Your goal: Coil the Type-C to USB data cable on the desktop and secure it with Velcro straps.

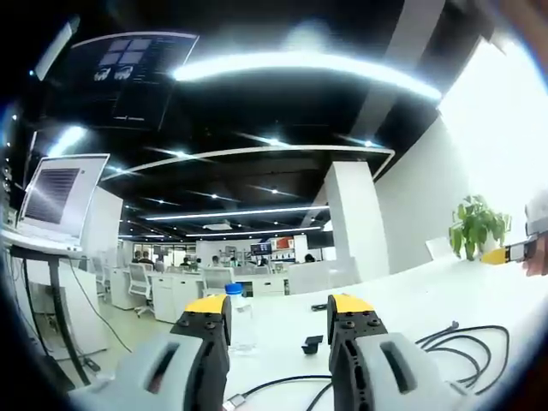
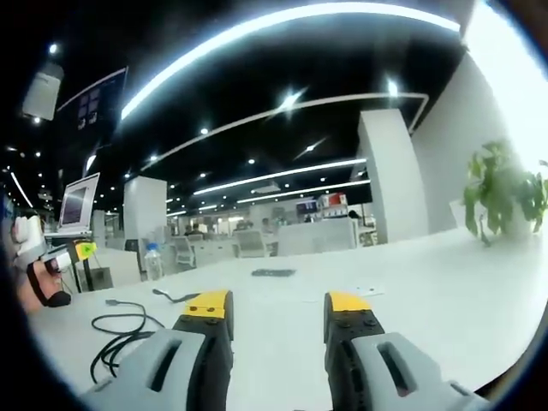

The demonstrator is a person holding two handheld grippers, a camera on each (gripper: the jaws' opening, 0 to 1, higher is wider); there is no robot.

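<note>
Fingers of the left gripper (image 1: 278, 318) stand apart, holding nothing, above the white desktop (image 1: 411, 300); the right gripper (image 2: 278, 312) likewise (black data cable (image 2: 120, 336) uncoiled); clear plastic bottle (image 1: 239, 318) beyond.

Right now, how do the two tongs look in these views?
Both look alike. The left tongs have two light grey jaws with black ribbed inner blocks and yellow tips. The right tongs have the same grey bodies, each with a slot, black blocks and yellow tips.
</note>
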